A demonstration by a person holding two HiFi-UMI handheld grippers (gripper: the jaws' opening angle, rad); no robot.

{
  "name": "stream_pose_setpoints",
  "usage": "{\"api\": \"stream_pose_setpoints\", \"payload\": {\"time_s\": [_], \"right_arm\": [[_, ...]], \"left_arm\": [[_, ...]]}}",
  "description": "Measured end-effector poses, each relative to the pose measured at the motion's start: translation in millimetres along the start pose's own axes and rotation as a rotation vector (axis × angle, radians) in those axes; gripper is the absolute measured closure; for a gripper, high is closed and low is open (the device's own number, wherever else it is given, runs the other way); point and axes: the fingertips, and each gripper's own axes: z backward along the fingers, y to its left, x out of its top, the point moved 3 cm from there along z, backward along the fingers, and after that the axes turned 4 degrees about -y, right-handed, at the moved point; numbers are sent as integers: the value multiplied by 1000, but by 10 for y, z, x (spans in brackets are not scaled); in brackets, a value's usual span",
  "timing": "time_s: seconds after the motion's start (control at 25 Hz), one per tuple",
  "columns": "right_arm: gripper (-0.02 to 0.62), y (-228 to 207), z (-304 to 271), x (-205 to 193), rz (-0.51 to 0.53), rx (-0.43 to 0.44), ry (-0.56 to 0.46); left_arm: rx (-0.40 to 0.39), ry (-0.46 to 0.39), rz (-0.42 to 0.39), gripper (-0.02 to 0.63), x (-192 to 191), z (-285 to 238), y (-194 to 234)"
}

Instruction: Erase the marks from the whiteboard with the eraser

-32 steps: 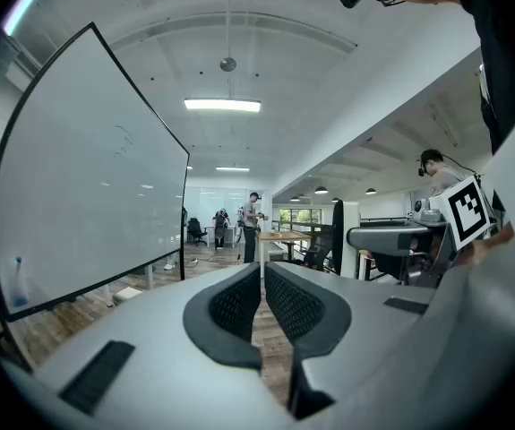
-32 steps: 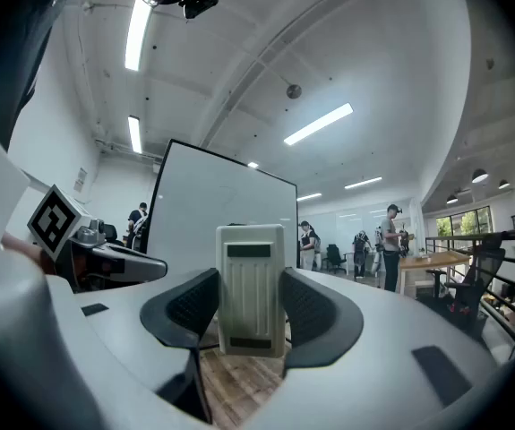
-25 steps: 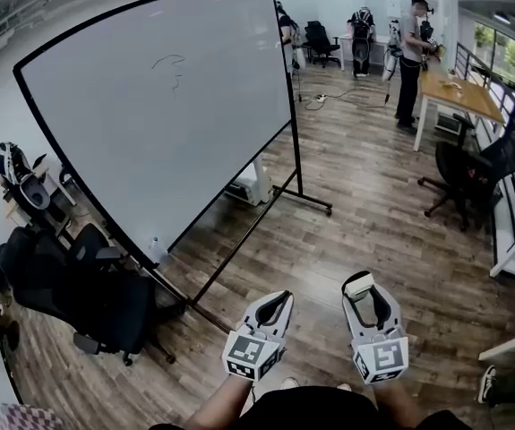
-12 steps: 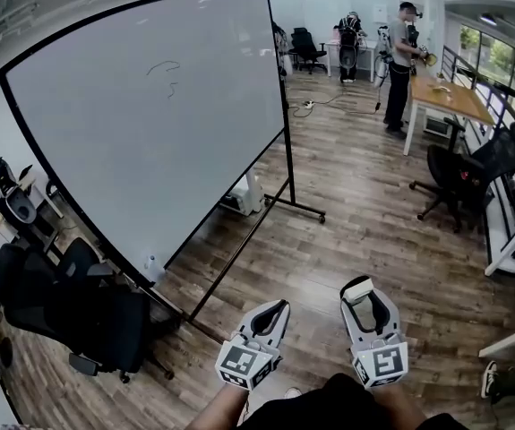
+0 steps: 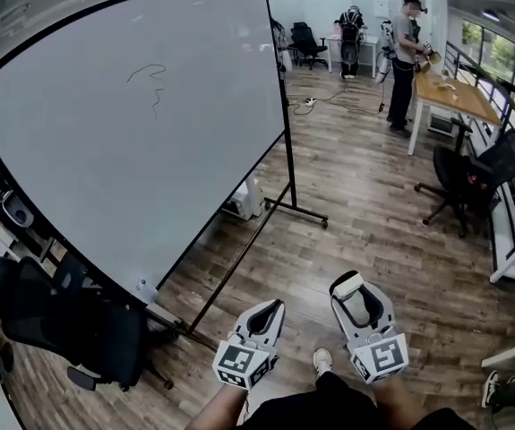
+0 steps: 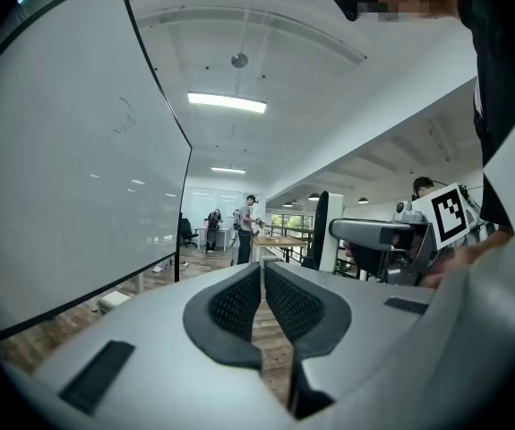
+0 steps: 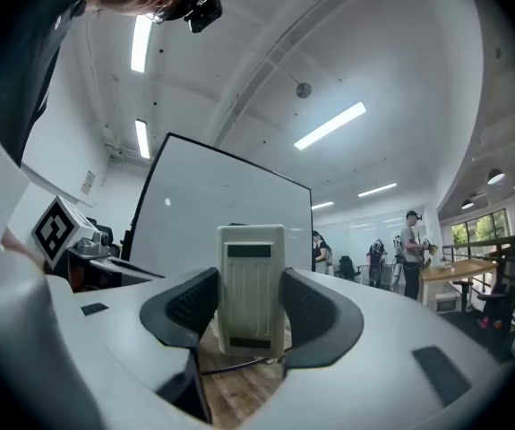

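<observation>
One big whiteboard (image 5: 185,159) on a black rolling stand fills the left side of the room, leaning away over the wood floor (image 5: 364,213). One long wooden table (image 5: 459,97) runs along the right wall. One black office chair (image 5: 459,173) sits beside it, and a huddle of dark chairs (image 5: 69,321) crowds under the board's lower left corner, two or three as far as I can tell, since they overlap. One person (image 5: 405,56) stands at the far end of the table.

Two grippers are held low, close to the holder's body and well apart from the board. The left gripper (image 6: 262,296) has its jaws drawn almost together, a thin slit between the pads and nothing in it. The right gripper (image 5: 357,296) is clamped on the one eraser (image 7: 251,285), a pale ribbed block standing upright between its pads. Smallest of all, the marks (image 5: 150,79) sit high on the board's upper left: one curved stroke with a short squiggle below it.
</observation>
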Motion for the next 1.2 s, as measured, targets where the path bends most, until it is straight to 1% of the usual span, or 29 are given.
{"api": "stream_pose_setpoints", "payload": {"time_s": [0.12, 0.28, 0.52, 0.6, 0.68, 0.8, 0.88, 1.0, 1.2], "right_arm": [[348, -201, -316, -8, 12, 30, -18], [348, -467, -747, -16, 15, 90, -28], [348, -839, -1306, -83, 29, 203, -47], [348, -932, -1473, -118, 33, 237, -62], [348, -999, -1640, -161, 30, 270, -70], [348, -1075, -1829, -229, 24, 312, -56], [348, -1086, -1938, -246, 18, 344, -56], [348, -1054, -2140, -245, 7, 382, -69], [348, -912, -2525, -235, 10, 444, -91]], "left_arm": [[39, -13, 12, 578, 111, -298, 187], [80, -16, -15, 578, 211, -631, 414], [180, -14, -12, 578, 224, -1100, 737], [207, -3, -23, 578, 191, -1234, 850], [244, -2, -14, 578, 207, -1331, 969], [295, -30, 29, 578, 286, -1401, 1101], [335, -49, 42, 578, 350, -1389, 1189], [394, -60, 25, 578, 440, -1345, 1363], [458, -69, -3, 578, 517, -1289, 1661]]}}
